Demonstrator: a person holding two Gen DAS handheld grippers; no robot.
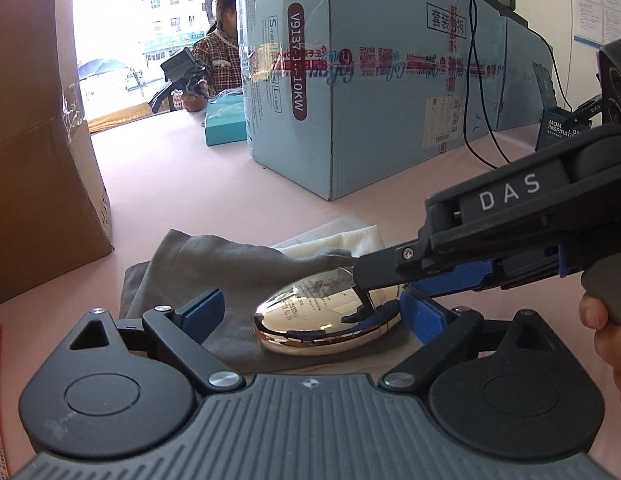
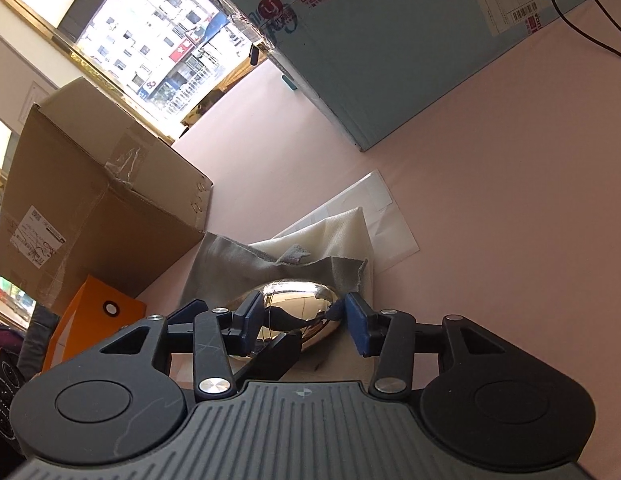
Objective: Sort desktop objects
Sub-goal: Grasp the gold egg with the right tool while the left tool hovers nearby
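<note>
Plainly, mirror-bright chrome egg (image 1: pixel 330 320) on grey cloth (image 1: pixel 214 264)

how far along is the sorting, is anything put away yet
Nothing looks put away. In hand: the right claw straddles the shiny egg-shaped case, its pads at the case's sides; firm grip cannot be told. The case rests on the grey cloth. The left claw is open around it. Left: the case, grey cloth, white cloth and clear sleeve all lie loose on the table.
</note>
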